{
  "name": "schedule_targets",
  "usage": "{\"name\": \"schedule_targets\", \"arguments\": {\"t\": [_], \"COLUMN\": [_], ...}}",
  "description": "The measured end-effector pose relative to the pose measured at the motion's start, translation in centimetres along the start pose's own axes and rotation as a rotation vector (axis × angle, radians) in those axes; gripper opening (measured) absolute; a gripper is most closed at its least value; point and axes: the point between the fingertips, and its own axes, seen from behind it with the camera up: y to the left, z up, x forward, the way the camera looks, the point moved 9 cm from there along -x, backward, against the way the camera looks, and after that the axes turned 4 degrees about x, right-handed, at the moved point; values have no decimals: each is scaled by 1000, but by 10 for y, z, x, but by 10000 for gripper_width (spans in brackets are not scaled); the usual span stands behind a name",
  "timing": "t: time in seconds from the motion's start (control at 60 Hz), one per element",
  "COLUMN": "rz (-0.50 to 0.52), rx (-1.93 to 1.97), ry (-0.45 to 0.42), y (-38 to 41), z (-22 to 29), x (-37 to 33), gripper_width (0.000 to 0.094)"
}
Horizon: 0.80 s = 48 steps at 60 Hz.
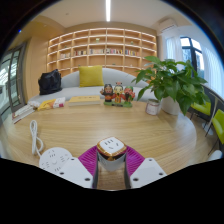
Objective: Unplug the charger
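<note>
A white cube charger with an orange rim and socket holes on its face sits between my gripper's fingertips. The magenta pads press on both of its sides, so the gripper is shut on it. It is held over the wooden table. A white power strip lies on the table just left of the fingers, apart from the charger. A white cable runs from the strip away across the table.
A leafy plant in a white pot stands at the far right of the table. Small figurines stand at the far middle. Beyond are a sofa with a yellow cushion, a black bag and bookshelves.
</note>
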Motion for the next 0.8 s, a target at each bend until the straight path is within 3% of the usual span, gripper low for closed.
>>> {"name": "schedule_targets", "arguments": {"t": [0.183,0.333,0.433,0.8], "rz": [5,-43,-73,-69], "rx": [46,50,42,-47], "ry": [42,36,21,-79], "y": [-9,-23,-30,-11], "z": [-6,9,20,49], "x": [20,23,13,-121], "gripper_width": [462,732,839,853]}}
